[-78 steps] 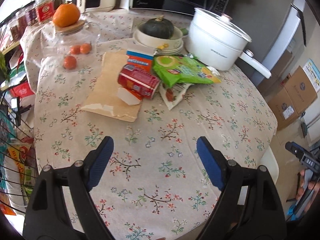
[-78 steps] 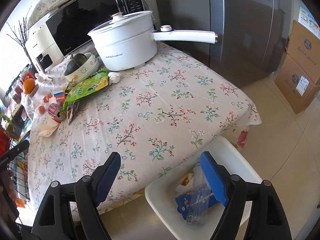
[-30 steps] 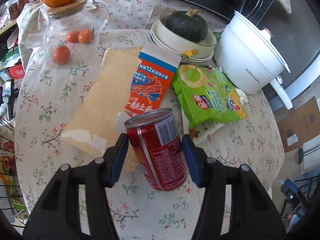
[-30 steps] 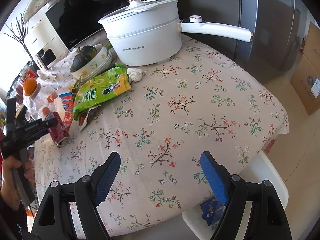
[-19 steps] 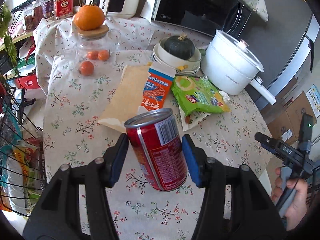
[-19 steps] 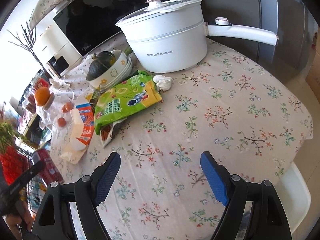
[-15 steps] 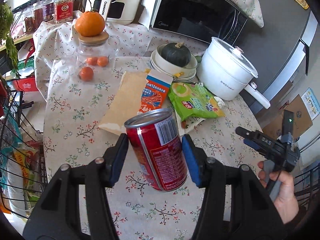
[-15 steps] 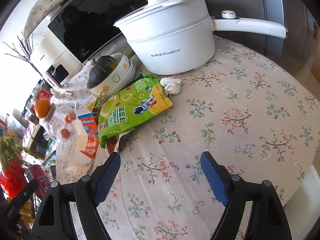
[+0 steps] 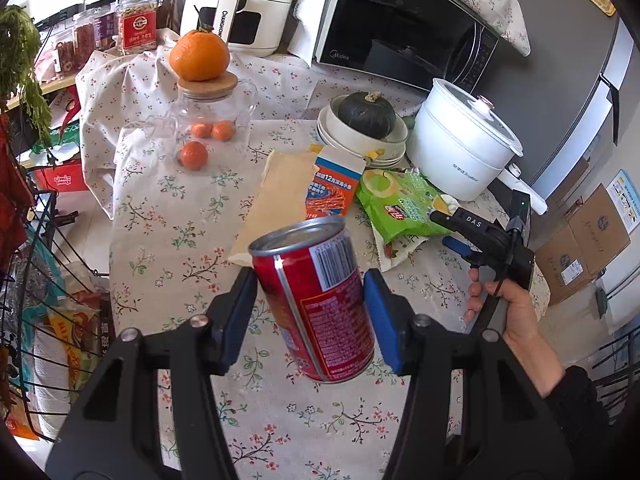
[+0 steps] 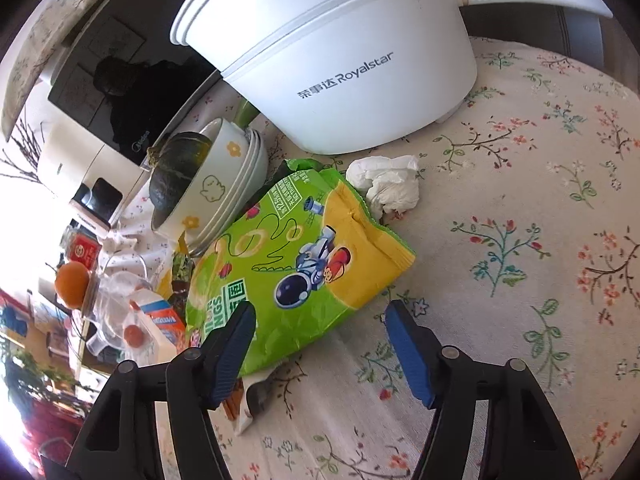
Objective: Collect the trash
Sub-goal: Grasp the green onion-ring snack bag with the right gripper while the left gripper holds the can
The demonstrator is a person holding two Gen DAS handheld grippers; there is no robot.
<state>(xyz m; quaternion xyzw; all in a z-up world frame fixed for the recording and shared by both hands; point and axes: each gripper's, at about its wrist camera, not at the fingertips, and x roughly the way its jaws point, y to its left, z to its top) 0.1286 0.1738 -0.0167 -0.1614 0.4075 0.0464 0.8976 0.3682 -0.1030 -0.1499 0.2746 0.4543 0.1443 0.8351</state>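
Observation:
My left gripper [image 9: 310, 306] is shut on a red drink can [image 9: 316, 300] and holds it tilted above the floral table [image 9: 168, 216]. My right gripper [image 10: 320, 320] is open, low over the table, with the near edge of a green and yellow snack bag [image 10: 296, 264] between its fingers. The bag also shows in the left wrist view [image 9: 396, 204], where the right gripper [image 9: 460, 236] hovers at its right side. A crumpled white tissue [image 10: 386, 186] lies beside the bag. An orange snack box [image 9: 332, 188] and torn brown paper [image 9: 276, 200] lie on the table.
A white Royalstar pot [image 10: 332, 52] stands behind the tissue. Stacked bowls with a dark squash [image 10: 180, 168] sit left of the bag. A glass jar [image 9: 208, 128] with an orange on top, a microwave [image 9: 404, 28] and a wire rack [image 9: 32, 280] surround the table.
My left gripper closed on the can and lifted it off the table. My right gripper moved from over the white bin in across the table and low to the green bag.

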